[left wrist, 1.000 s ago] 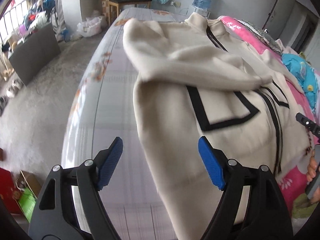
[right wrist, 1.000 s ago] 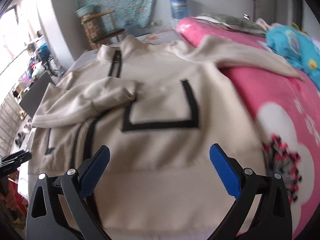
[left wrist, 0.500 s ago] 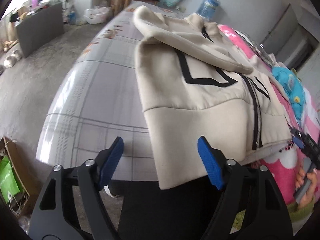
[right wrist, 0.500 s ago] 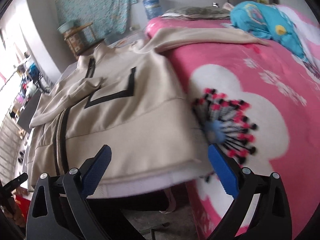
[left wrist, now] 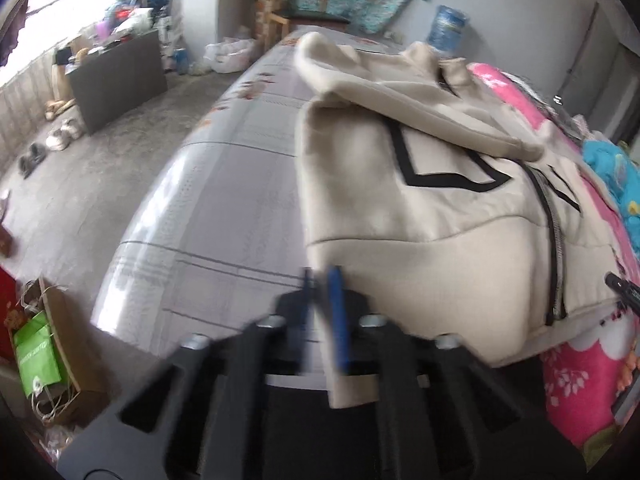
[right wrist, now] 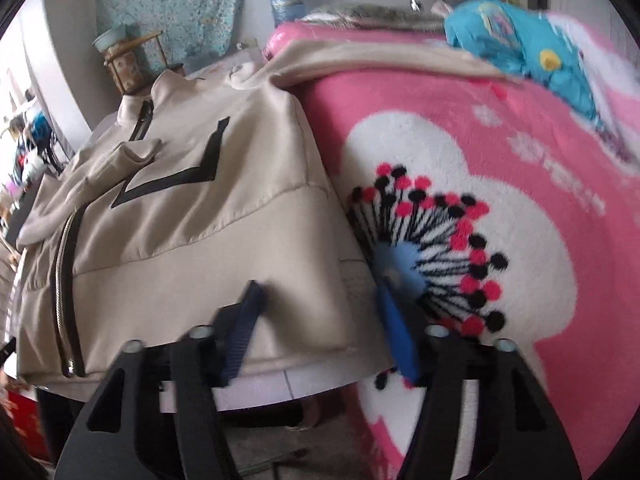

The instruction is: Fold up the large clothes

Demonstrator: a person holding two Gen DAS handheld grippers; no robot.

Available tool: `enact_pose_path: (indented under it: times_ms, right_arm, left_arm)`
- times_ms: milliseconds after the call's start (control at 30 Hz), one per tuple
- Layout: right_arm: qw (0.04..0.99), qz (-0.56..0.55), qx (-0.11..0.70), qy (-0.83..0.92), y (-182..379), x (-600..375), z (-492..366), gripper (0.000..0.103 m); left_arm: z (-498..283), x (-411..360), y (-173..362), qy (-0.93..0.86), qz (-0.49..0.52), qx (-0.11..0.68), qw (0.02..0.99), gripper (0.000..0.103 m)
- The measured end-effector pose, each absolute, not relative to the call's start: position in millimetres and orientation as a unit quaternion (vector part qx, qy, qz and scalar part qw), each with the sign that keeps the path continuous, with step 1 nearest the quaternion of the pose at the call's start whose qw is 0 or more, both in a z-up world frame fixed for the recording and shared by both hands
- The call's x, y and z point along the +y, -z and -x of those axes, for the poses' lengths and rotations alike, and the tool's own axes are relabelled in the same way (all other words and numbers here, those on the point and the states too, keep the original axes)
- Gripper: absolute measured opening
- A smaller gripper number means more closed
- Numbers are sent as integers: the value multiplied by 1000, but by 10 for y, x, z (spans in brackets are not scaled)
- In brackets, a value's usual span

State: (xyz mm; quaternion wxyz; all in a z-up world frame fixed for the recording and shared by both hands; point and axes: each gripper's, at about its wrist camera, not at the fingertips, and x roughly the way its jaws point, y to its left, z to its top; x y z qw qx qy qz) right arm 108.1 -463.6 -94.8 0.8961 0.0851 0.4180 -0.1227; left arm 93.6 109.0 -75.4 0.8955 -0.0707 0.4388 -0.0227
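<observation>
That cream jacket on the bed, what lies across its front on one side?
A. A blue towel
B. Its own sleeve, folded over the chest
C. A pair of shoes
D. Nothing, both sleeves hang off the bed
B: in the left wrist view, one sleeve of the cream jacket lies folded across its chest, over the black trim; the other sleeve stretches out over the pink blanket.

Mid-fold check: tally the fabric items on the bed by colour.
Beige jacket: 1
Pink floral blanket: 1
Turquoise garment: 1
Grey checked sheet: 1
Grey item at the far end, kind unclear: 1
Total: 5
</observation>
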Motion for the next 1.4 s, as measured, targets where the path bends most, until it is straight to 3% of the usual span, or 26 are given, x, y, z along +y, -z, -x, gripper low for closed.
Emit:
enact_pose_path:
  times_ms: [67,133,400,500,600,700,800,867,1067,1200,1400]
  right_arm:
    - [896,-52,421,129,901,-4547,-1090,15]
    - [895,-37,427,122,842,-4487,-1111,7]
    - [907,-97,408,30,205,-4410,-797,6]
    - [894,-106,433,33,336,-4444,-701,6]
    - [860,-102,498,46,795,-4514,-769,6]
    - [852,-111,509,44,872,-4577,-775,6]
    - [854,-110,507,43,749,-4643,-768,12]
    - [859,-96,499,57,587,-4682,-778,25]
    - [887,-142,438,-33,12,-4558,-1298,53]
    - [858,-193,454,-142,8,-4199,-2033,56]
    - [820,-162,529,-143,586,-3707,-3269,56]
  left_arm:
    - [-919,1017,713,18,39,428,903,4]
    - [-915,1034,656,20,39,422,906,3]
    - [-849,1562,13,21,48,388,920,0]
    - [-749,1839,-47,-60,6,380,923,0]
    - [-805,2126,166,-53,57,428,901,0]
    - [-825,2199,315,-36,98,448,888,0]
    - [-855,2100,280,-4,110,436,893,15]
    - [-931,1971,229,14,103,422,900,28]
    - [-1521,1478,170,57,48,421,904,41]
    - [-2024,1235,297,58,1,442,895,41]
    - [-2516,1154,566,45,-16,467,883,41]
